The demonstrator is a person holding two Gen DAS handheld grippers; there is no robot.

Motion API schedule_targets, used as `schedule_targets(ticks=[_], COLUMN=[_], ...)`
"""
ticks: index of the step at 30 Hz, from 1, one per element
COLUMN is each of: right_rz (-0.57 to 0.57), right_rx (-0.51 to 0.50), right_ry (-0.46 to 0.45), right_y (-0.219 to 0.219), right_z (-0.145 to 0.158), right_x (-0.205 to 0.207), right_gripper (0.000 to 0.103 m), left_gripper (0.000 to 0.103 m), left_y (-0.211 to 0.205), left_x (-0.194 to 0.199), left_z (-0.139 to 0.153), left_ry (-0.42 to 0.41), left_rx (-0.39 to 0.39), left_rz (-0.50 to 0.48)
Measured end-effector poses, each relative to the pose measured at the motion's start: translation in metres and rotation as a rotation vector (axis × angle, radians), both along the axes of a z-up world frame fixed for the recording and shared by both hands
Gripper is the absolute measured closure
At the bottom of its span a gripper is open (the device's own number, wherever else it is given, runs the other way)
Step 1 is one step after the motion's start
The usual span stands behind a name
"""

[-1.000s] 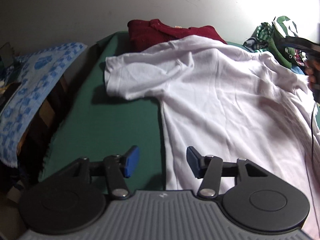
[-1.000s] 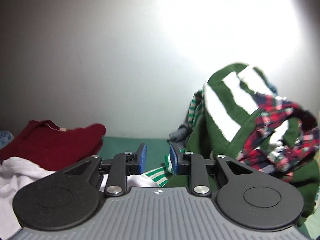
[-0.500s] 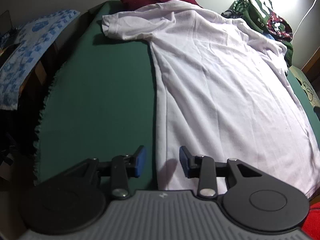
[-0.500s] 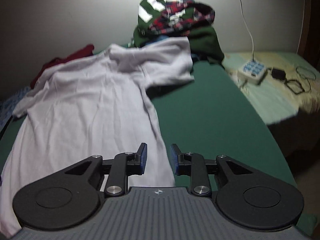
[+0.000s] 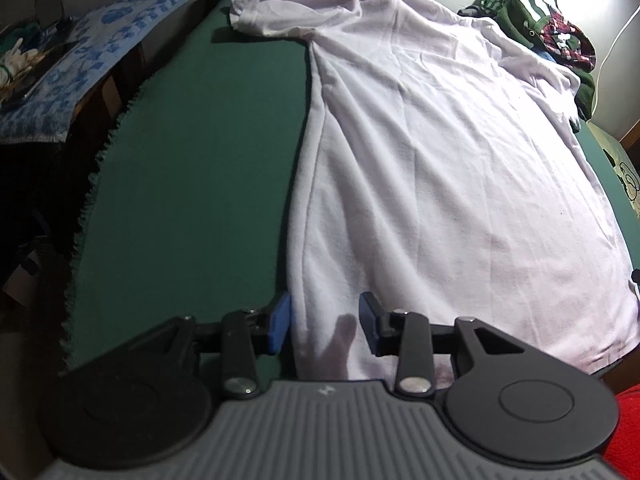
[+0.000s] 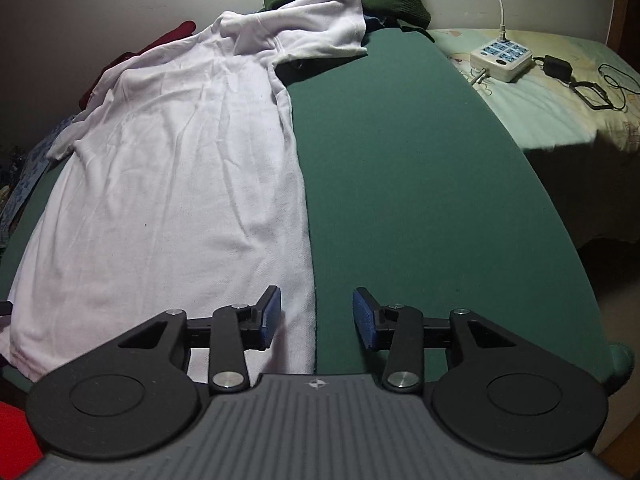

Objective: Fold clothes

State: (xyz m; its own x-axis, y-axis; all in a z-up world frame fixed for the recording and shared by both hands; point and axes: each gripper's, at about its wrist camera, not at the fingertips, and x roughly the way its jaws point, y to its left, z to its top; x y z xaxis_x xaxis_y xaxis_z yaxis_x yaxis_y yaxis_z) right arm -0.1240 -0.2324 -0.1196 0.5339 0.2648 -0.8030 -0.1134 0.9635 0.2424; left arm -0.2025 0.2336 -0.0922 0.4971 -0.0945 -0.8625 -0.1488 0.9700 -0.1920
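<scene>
white t-shirt (image 5: 440,160) lies spread flat on the green tabletop (image 5: 192,168), no fold made yet; your left gripper (image 5: 325,322) and right gripper (image 6: 314,318) straddle its bottom corners, fingers apart.

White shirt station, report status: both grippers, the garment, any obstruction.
Left gripper open at the white cotton T-shirt hem corner; right gripper open at the other. Shirt flat, unfolded. Nothing in the way.

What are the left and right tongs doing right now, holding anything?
Left tongs: open, empty, straddling the near left hem corner of the white T-shirt.
Right tongs: open, empty, straddling the shirt's near right hem corner.
</scene>
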Motion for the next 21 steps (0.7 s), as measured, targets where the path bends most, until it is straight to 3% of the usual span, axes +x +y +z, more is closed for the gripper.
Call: schedule_targets(ticks=[1, 3, 8, 10, 11, 12, 13, 14, 15, 18, 21], right_rz=[0.015, 0.051, 0.138, 0.182, 0.196, 0.207, 0.206, 0.201, 0.194, 0.173, 0.190], right_rx=[0.012, 0.034, 0.069, 0.015, -0.011, -0.035, -0.052, -0.057, -0.056, -0.012, 0.019], right_ry=[0.006, 0.012, -0.015, -0.058, -0.077, -0.094, -0.106, -0.110, -0.112, -0.092, -0.070], right_y=[-0.001, 0.001, 0.010, 0.019, 0.022, 0.024, 0.025, 0.023, 0.021, 0.015, 0.014], right_z=[0.000, 0.000, -0.003, -0.004, -0.004, -0.005, -0.005, -0.006, -0.006, -0.007, -0.004], right_x=[-0.002, -0.005, -0.013, -0.015, -0.016, -0.017, -0.016, -0.015, -0.014, -0.009, -0.010], right_gripper=[0.058, 0.057, 0.057, 0.059, 0.068, 0.082, 0.088, 0.098, 0.099, 0.101, 0.101], left_gripper=[0.049, 0.041, 0.034, 0.047, 0.053, 0.067, 0.083, 0.089, 0.101, 0.103, 0.103], left_y=[-0.004, -0.011, -0.012, -0.011, -0.012, -0.014, -0.015, -0.016, -0.016, -0.011, -0.017], left_x=[-0.001, -0.004, -0.009, -0.009, -0.008, -0.009, -0.009, -0.010, -0.012, -0.018, -0.024], left_z=[0.000, 0.000, -0.002, -0.001, -0.001, -0.001, -0.001, -0.001, -0.001, -0.002, 0.007], left_ry=[0.004, 0.009, -0.012, -0.013, -0.011, -0.008, -0.006, -0.006, -0.009, -0.021, -0.044], left_rx=[-0.005, -0.014, -0.080, -0.075, -0.061, -0.047, -0.033, -0.019, -0.022, -0.058, -0.020], left_rz=[0.002, 0.008, 0.073, 0.095, 0.102, 0.104, 0.106, 0.117, 0.130, 0.177, 0.184])
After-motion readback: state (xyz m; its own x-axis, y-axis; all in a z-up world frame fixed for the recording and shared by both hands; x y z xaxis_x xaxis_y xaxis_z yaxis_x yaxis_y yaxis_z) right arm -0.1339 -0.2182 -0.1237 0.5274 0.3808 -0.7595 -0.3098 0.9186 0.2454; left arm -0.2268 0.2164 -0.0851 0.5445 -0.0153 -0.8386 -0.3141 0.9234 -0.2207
